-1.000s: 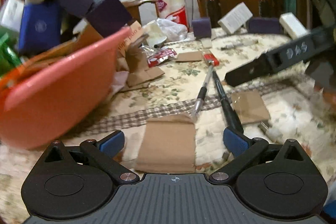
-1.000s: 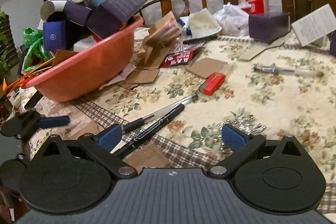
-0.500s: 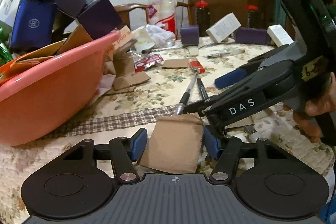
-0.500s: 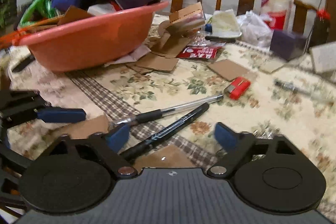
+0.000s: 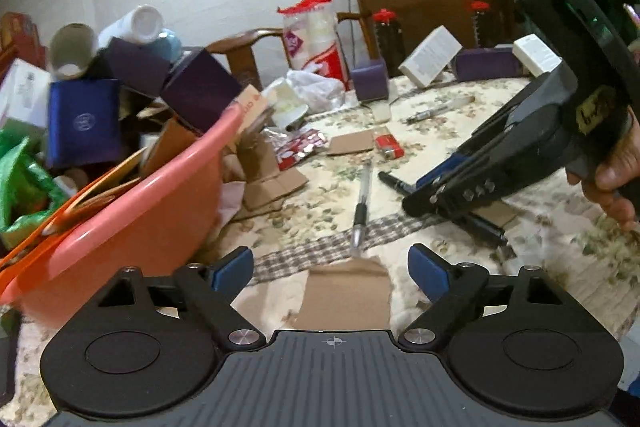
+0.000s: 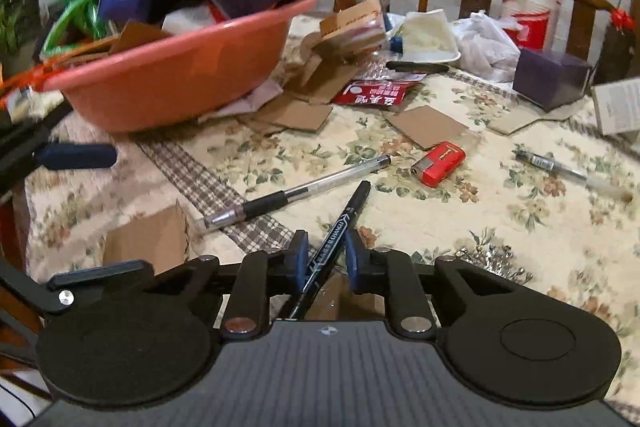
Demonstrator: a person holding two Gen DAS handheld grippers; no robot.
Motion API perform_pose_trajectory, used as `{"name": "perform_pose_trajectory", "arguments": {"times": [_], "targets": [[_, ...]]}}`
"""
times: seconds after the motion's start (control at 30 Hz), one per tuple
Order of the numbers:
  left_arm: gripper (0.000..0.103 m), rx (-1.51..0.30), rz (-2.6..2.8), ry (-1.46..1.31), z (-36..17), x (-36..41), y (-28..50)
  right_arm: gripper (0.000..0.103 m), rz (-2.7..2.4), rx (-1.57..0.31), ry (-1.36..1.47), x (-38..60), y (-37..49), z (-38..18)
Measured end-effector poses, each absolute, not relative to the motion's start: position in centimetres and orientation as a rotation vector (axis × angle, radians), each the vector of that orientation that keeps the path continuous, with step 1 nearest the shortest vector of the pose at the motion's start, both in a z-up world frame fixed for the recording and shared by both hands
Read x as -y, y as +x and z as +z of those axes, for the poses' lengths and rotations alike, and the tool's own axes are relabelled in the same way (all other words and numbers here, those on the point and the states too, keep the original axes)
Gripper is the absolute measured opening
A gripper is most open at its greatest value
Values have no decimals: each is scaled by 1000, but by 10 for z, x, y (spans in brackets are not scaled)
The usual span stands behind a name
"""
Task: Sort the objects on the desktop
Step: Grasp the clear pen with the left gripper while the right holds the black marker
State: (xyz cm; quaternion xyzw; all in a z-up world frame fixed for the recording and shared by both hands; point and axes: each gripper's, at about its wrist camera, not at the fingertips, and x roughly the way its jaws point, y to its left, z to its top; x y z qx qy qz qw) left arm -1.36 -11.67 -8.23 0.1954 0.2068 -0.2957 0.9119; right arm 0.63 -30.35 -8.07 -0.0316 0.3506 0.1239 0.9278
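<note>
A black marker (image 6: pixel 348 211) lies on the floral tablecloth, its near end between the blue pads of my right gripper (image 6: pixel 326 255). The jaws are closing and the pads touch the marker. The left wrist view shows the same gripper (image 5: pixel 440 183) slanting down onto the marker (image 5: pixel 394 181), with a hand on its handle. My left gripper (image 5: pixel 330 263) is opening, its pads wide apart. A brown cardboard piece (image 5: pixel 344 295) lies flat below them, untouched. A clear pen (image 6: pixel 296 193) lies just left of the marker, with a red lighter (image 6: pixel 438 163) beyond it.
An orange basin (image 5: pixel 152 211) heaped with boxes and tubes stands at the left. Cardboard scraps, a red packet (image 6: pixel 372 93), a purple box (image 6: pixel 548 79) and another pen (image 6: pixel 568 171) are scattered over the table. Wooden chairs stand behind it.
My right jaws went from wide apart to narrow around the black marker, which has swung to point away. My left jaws narrowed toward the cardboard, then widened again, and that gripper rose slightly.
</note>
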Motion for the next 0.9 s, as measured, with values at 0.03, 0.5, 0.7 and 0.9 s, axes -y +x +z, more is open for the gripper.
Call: {"name": "perform_pose_trajectory", "arguments": {"times": [0.03, 0.5, 0.7, 0.9], "targets": [[91, -426, -617, 411, -82, 121, -10, 24, 248, -724, -95, 298, 8, -80], [91, -509, -645, 431, -86, 152, 29, 10, 192, -697, -91, 331, 2, -79], [91, -567, -683, 468, -95, 184, 48, 10, 160, -671, -7, 361, -6, -77], [76, -618, -699, 368, -99, 187, 68, 11, 172, -656, 43, 374, -8, -79]]}}
